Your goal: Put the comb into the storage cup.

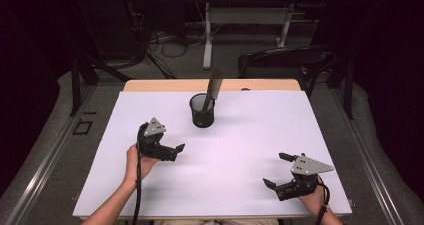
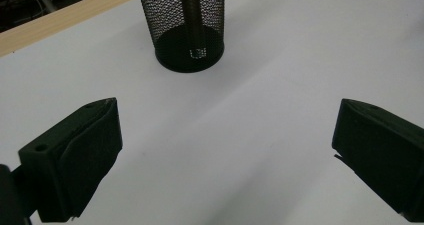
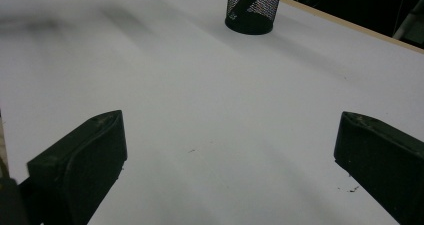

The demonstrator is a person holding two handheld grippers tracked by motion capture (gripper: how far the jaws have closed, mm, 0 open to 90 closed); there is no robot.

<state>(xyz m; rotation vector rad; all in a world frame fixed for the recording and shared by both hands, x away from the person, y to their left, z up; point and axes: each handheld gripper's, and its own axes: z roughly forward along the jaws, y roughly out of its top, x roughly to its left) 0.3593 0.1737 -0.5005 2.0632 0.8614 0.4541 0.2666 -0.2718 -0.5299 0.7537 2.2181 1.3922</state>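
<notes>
A black mesh cup (image 1: pixel 202 111) stands upright at the far middle of the bench (image 1: pixel 250 135), a dark flat tool (image 1: pixel 214 87) leaning inside. The left hand-held gripper (image 1: pixel 172 150) and right hand-held gripper (image 1: pixel 278 170) hover nearer, jaws spread wide, holding nothing.

- One black wire-mesh cylindrical holder (image 1: pixel 202 111), standing upright on the board.
- One dark flat tool with a long handle (image 1: pixel 214 87), leaning inside the mesh holder; kind not discernible.
- One white rectangular board (image 1: pixel 235 150) covering the table top.
- One light wooden table edge (image 1: pixel 150 85), showing beyond the far side of the board.
- Two black hand-held two-jaw grippers: left gripper (image 1: pixel 176 149) and right gripper (image 1: pixel 276 170), both with jaws spread wide, nothing between them.
- Two grey three-cornered plates, one atop each gripper.
- One dark chair (image 1: pixel 285 59) beyond the table.
</notes>
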